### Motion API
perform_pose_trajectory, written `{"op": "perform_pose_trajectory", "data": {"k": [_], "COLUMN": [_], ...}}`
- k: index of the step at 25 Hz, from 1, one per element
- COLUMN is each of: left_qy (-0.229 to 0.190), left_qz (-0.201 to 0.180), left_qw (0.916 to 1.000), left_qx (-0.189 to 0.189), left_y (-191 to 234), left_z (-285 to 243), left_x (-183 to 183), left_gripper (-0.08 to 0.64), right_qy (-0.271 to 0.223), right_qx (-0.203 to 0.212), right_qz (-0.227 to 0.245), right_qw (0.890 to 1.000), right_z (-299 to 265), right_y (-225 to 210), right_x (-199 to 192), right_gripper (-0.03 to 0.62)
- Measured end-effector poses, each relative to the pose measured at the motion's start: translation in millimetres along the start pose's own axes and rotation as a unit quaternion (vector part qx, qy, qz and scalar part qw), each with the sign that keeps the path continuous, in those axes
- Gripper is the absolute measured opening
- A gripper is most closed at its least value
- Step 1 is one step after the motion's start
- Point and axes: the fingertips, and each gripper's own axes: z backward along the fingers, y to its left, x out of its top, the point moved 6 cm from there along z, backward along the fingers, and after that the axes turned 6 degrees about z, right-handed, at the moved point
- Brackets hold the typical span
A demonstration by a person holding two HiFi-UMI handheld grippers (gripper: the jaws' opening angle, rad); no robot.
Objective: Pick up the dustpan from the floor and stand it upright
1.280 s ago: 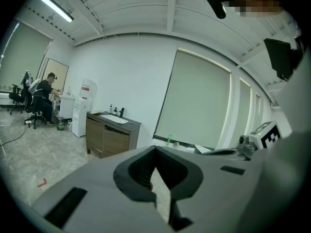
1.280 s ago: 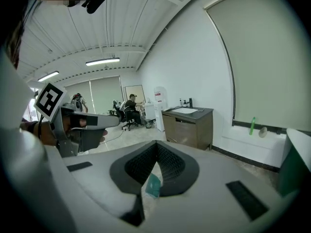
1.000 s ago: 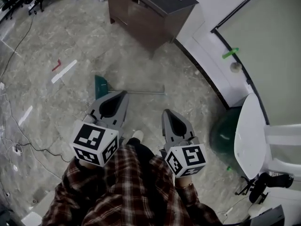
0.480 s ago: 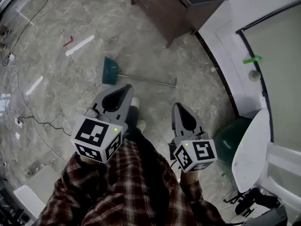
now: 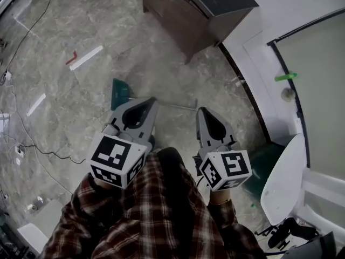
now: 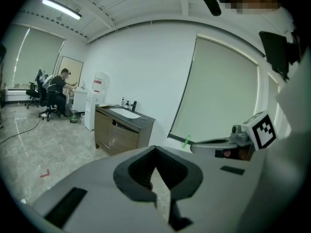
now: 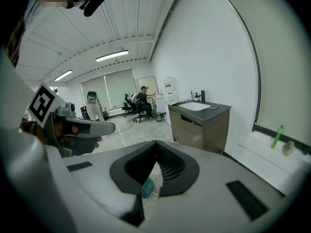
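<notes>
Left gripper [image 5: 150,101] and right gripper [image 5: 203,112] are held out side by side above plaid sleeves [image 5: 145,209], each with fingers pressed together on nothing. Just past their tips the dustpan [image 5: 119,90] lies flat on the floor [image 5: 70,107], teal pan to the left, thin handle running right, probably partly hidden behind the left gripper. Further off stands a dark cabinet [image 5: 183,15].

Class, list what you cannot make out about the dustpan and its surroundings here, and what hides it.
- Dustpan handle's middle: head view, behind the left gripper.
- Dustpan's shape: right gripper view, only a teal sliver shows past the right gripper.
- Cabinet top: cut off by head view's upper edge.
- Seated person: left gripper view, too small.
</notes>
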Motion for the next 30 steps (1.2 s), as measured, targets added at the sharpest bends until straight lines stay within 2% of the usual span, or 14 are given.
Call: {"op": "perform_pose_trajectory", "data": {"k": [5,11,23,30], "left_qy": [0.009,0.020,0.006,0.008], "left_qz": [-0.008,-0.002,0.026,0.020], "left_qw": [0.9999,0.9998,0.9988,0.9987], "left_qx": [-0.008,-0.007,0.040,0.045], "left_y": [-1.3,-21.2,-92.7,-98.0], "left_z": [-26.3,-60.1,-124.2,-142.9], "left_x": [9.1,12.1,6.3,11.8], "left_gripper": [0.000,0.000,0.000,0.000], "right_qy": [-0.006,0.016,0.054,0.063], "right_qx": [-0.022,-0.030,0.018,0.019], "right_qz": [-0.007,-0.017,-0.005,-0.018], "right_qw": [1.000,0.999,0.998,0.998], "right_z": [-12.2,-3.6,13.9,2.6], "right_y": [-28.3,-70.4,-169.7,-195.5], "right_x": [9.5,1.1,-23.7,-26.1], "right_gripper": [0.011,0.011,0.011,0.011]}}
